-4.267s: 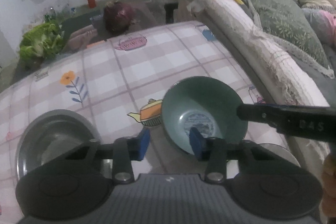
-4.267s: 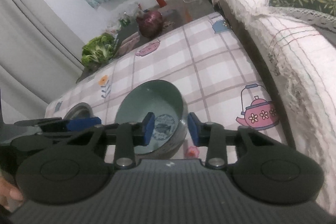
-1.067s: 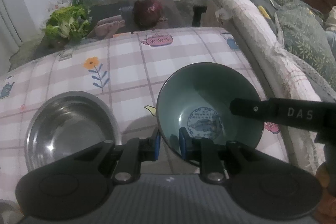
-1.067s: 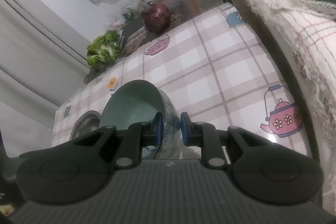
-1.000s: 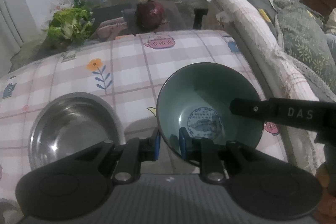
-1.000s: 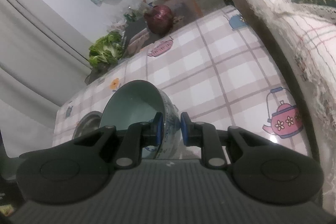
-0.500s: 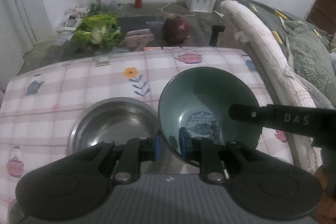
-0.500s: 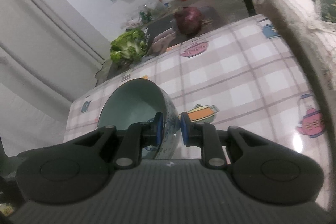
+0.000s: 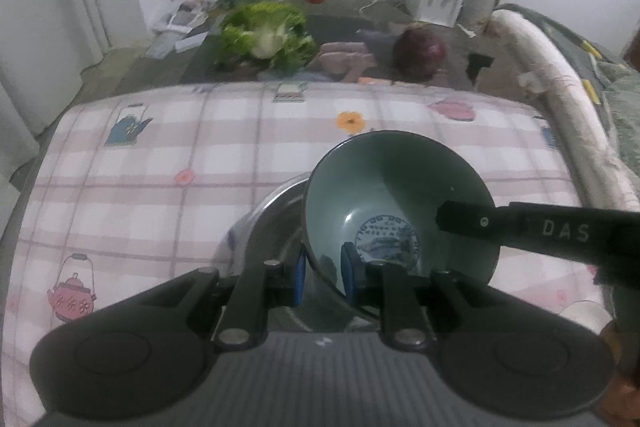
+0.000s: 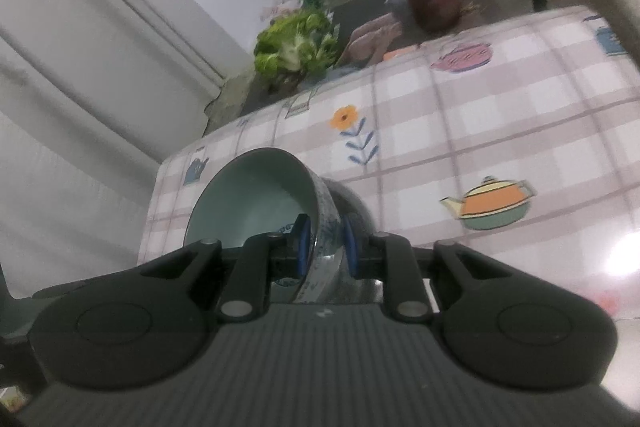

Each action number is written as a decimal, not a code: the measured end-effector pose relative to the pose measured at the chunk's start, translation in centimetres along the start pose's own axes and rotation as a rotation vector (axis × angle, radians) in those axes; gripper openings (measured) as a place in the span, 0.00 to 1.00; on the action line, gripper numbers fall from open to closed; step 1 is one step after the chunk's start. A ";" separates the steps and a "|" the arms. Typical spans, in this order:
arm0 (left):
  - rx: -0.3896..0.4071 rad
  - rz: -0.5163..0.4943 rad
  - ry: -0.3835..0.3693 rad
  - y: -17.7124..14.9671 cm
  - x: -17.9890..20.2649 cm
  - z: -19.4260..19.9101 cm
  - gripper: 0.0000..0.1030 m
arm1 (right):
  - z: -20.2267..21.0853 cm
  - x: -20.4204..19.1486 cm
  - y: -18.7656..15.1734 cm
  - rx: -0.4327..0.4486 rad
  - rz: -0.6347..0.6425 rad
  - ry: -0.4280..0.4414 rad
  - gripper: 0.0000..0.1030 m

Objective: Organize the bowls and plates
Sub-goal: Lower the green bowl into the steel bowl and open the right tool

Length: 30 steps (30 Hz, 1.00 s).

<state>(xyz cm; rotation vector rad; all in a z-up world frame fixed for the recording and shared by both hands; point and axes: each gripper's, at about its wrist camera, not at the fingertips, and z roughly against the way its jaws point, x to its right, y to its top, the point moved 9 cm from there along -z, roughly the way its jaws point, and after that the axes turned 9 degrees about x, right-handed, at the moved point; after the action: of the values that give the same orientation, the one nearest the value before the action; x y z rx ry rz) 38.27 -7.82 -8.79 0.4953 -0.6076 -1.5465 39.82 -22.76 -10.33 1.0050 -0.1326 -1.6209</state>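
The left gripper (image 9: 323,277) has its blue fingers (image 9: 299,279) clamped on the near rim of the green bowl (image 9: 396,195), one finger outside the wall and one inside. The bowl is held above the steel bowl (image 9: 276,215), which sits toward the near edge of the counter (image 9: 160,163) under its checked cloth, and it hides most of that steel bowl from the left camera. From the right, the right gripper (image 10: 325,247) pinches the bowl's opposite rim, its fingers (image 10: 303,247) closed on the patterned wall, one inside and one out. The bowl tilts, its mouth turned toward the counter's far left corner.
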 end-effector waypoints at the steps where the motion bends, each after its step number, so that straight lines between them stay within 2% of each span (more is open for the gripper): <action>1: -0.007 0.004 0.005 -0.2 -0.4 -0.4 0.19 | -0.6 -0.1 -0.2 -0.008 0.000 0.000 0.17; 12: -0.059 -0.003 0.021 -1.9 -1.8 -2.9 0.19 | -4.3 0.4 -2.3 -0.074 -0.010 -0.021 0.17; 20: -0.078 -0.069 0.042 -2.7 -2.0 -4.0 0.19 | -5.7 0.6 -3.5 -0.092 -0.005 -0.023 0.18; 23: -0.064 -0.104 0.032 -2.8 -1.8 -3.5 0.23 | -5.7 0.5 -3.4 -0.097 -0.011 -0.022 0.20; 25: -0.049 -0.122 0.020 -2.7 -1.5 -2.9 0.31 | -5.6 0.3 -3.4 -0.102 0.004 -0.024 0.22; 28: -0.026 -0.146 -0.004 -2.6 -1.1 -1.5 0.45 | -5.1 -0.5 -3.3 -0.106 0.024 -0.009 0.40; 30: -0.005 -0.163 -0.023 -2.5 -0.8 -0.5 0.51 | -4.6 -1.1 -3.1 -0.096 0.044 -0.007 0.57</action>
<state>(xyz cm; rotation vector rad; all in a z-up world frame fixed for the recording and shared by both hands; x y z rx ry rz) 36.77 -7.00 -10.84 0.5339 -0.5928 -1.7093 40.45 -18.88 -14.37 0.9168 -0.0806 -1.5761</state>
